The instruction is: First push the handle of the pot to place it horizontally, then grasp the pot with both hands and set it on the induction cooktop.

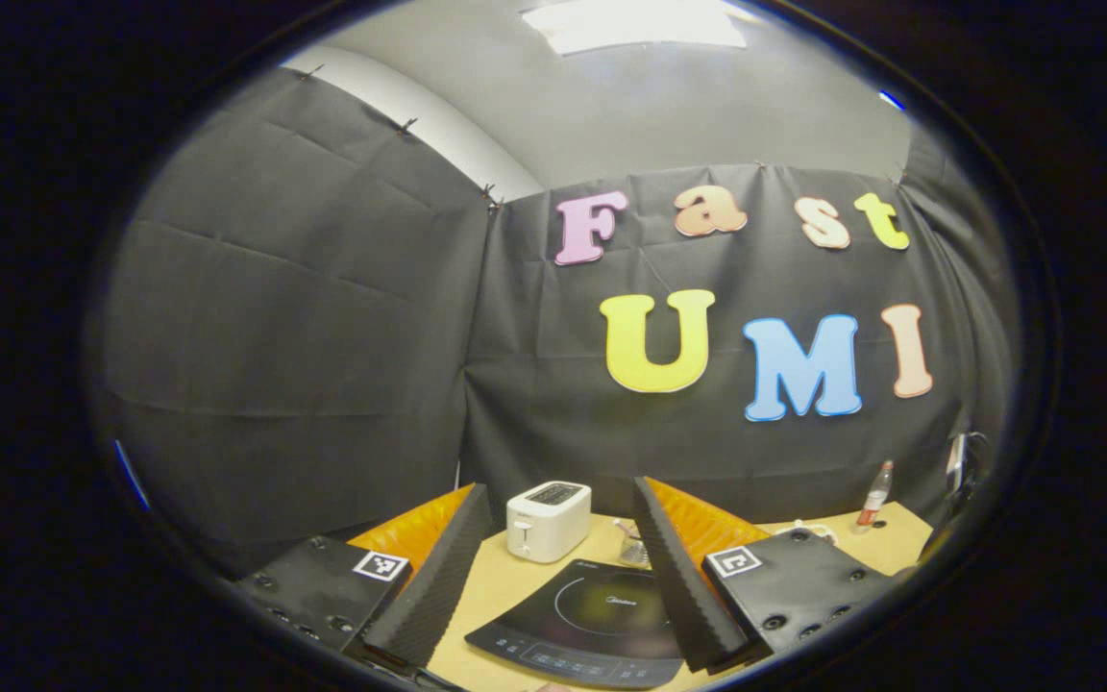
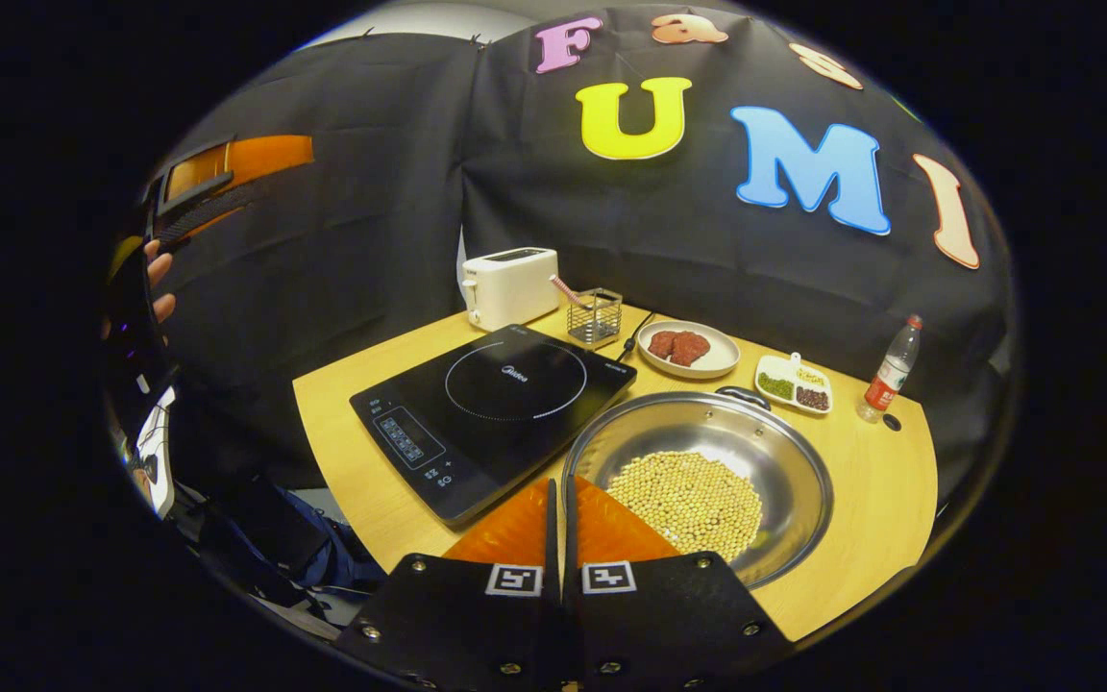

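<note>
The left tongs (image 1: 563, 567) are held high, with their two fingers spread wide apart and nothing between them. Through the gap, the left gripper view shows the cooktop (image 1: 597, 615) on the counter (image 1: 505, 581), with a toaster (image 1: 548, 520) behind it at the far edge and a bottle (image 1: 875, 496) far to the right.

The right tongs (image 2: 558, 500) are clenched, their fingers pressed together with just a thin slit between them, gripping nothing. Their tips hang above the near left rim of the pot (image 2: 707, 461); whether they touch it cannot be told.

In the right gripper view the pot sits on the counter (image 2: 861, 500) just right of the cooktop (image 2: 491, 408), its rim close to the cooktop's right edge. It is a wide metal pan with a heap of pale beans (image 2: 688, 500) inside. A small dark handle (image 2: 744, 393) shows at its far rim.

Beyond the pot stand a plate (image 2: 688, 349) with red pieces, a small divided dish (image 2: 794, 383) to its right, and the bottle (image 2: 892, 370) farther right. A wire holder (image 2: 595, 315) and the toaster (image 2: 509, 286) stand at the far side, behind the cooktop.

At the left edge of this view a hand (image 2: 158, 284) holds the other gripper well away from the counter.
</note>
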A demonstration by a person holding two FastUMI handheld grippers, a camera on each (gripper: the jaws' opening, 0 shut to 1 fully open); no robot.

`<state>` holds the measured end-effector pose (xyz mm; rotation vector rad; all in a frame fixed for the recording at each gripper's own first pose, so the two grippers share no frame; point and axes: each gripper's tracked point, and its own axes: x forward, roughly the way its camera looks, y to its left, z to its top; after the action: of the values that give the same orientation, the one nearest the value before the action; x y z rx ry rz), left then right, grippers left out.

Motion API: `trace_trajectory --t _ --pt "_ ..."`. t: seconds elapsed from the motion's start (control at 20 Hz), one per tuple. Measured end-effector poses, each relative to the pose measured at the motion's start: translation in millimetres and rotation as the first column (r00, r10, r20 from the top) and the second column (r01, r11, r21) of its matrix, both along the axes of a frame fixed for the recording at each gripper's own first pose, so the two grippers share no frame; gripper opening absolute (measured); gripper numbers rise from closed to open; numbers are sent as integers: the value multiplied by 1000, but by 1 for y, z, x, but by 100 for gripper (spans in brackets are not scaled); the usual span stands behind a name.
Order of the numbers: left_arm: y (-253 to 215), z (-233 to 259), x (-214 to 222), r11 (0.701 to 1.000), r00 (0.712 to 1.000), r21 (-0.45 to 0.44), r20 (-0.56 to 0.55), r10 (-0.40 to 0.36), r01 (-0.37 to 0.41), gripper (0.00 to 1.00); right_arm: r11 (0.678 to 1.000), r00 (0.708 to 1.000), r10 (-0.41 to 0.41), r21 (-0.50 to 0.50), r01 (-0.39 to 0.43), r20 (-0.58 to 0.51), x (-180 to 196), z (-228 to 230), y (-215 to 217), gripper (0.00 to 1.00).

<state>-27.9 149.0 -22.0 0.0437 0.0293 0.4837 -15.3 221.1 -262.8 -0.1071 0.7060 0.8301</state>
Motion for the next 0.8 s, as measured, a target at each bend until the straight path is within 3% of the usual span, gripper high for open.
trace_trajectory --t 0.45,0.8 --pt "20 0 -6 999 999 17 7 42 -43 99 989 988 97 -103 -109 -119 -24 -53 6 1" --pt "13 -3 5 1000 1000 14 4 21 -21 100 995 966 -6 -96 -20 -257 -33 -75 -12 1"
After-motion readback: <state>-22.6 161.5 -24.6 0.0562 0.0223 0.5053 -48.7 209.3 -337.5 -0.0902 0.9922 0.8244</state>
